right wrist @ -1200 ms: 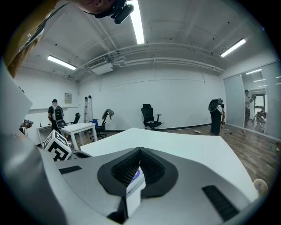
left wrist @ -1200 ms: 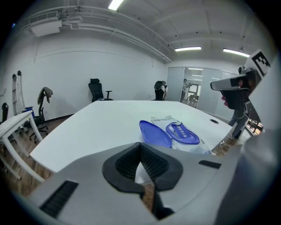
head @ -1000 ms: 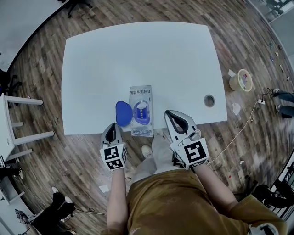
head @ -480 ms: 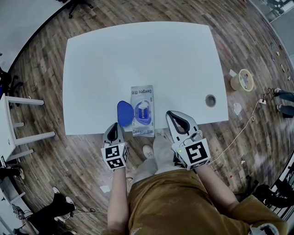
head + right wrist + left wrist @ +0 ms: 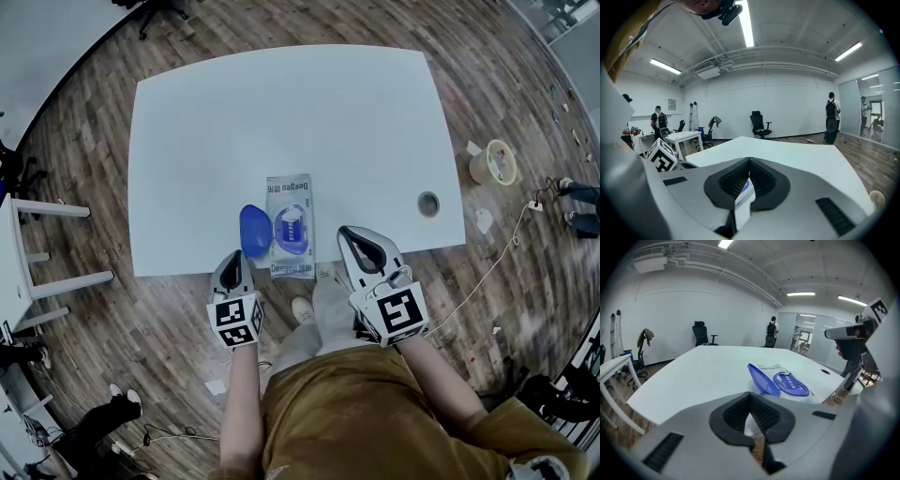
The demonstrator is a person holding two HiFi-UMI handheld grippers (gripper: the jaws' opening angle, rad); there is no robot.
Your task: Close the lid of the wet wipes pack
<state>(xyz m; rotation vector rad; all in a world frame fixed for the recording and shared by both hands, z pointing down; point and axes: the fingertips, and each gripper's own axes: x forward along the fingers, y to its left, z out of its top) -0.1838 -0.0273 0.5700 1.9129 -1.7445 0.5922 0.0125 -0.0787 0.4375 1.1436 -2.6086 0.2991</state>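
Lid-closing has not begun. The wet wipes pack (image 5: 290, 227) lies flat just below the centre of the head view, close to the near edge of the white table (image 5: 281, 112). Its blue lid (image 5: 252, 231) stands flipped open on the pack's left side, so the oval opening ring is bare.

Your left gripper (image 5: 236, 255) hangs in the lower centre-left of that frame, off the table edge. Its tips point up at the lid and are near it but not touching. Its own view shows the two jaws drawn together at the tips with nothing between them, and the lid (image 5: 761, 378) rises tilted just past them at mid-frame.

Your right gripper (image 5: 350, 236) sits lower centre-right, near the pack's lower right corner and apart from it. In its view the jaws also meet at the tips, empty, with only a sliver of the pack showing through the gap behind them.

By my reading you are at the approach step. The next move calls for the left gripper to come in from the left and get behind the outer face of the lid. It should then swing the lid over to the right onto the ring and press down until it seats. Closed jaws should serve well as a pushing tip. The pack looks light and may slide on the smooth top, so the right gripper could steady its right edge.
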